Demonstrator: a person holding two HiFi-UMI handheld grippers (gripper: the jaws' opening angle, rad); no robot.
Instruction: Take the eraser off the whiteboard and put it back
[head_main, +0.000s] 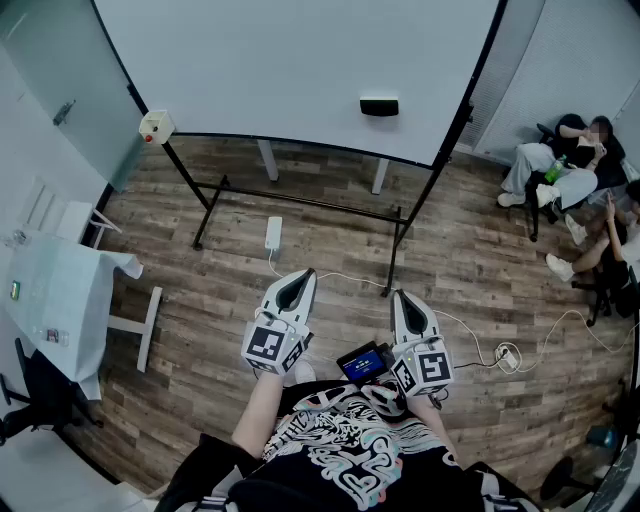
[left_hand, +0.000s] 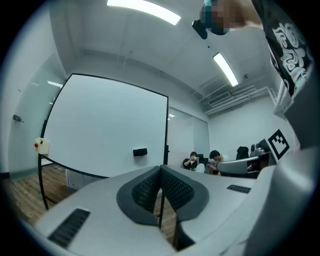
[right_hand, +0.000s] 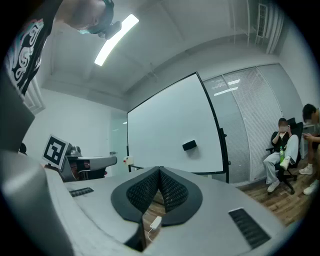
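A small black eraser (head_main: 379, 107) sticks to the large whiteboard (head_main: 300, 60), right of its middle. It also shows as a dark block, the eraser (left_hand: 140, 151) in the left gripper view and the eraser (right_hand: 189, 145) in the right gripper view. My left gripper (head_main: 304, 277) and right gripper (head_main: 400, 298) are held level close to my body, well short of the board. Both point toward it. The left gripper's (left_hand: 160, 169) jaws meet at the tips with nothing between them. The right gripper's (right_hand: 160, 171) jaws are likewise closed and hold nothing.
The board stands on a black frame (head_main: 300, 205) over wood flooring. A white power strip (head_main: 273, 233) and cables lie on the floor ahead. A table with a white cloth (head_main: 55, 295) is at the left. People (head_main: 575, 165) sit at the right by the wall.
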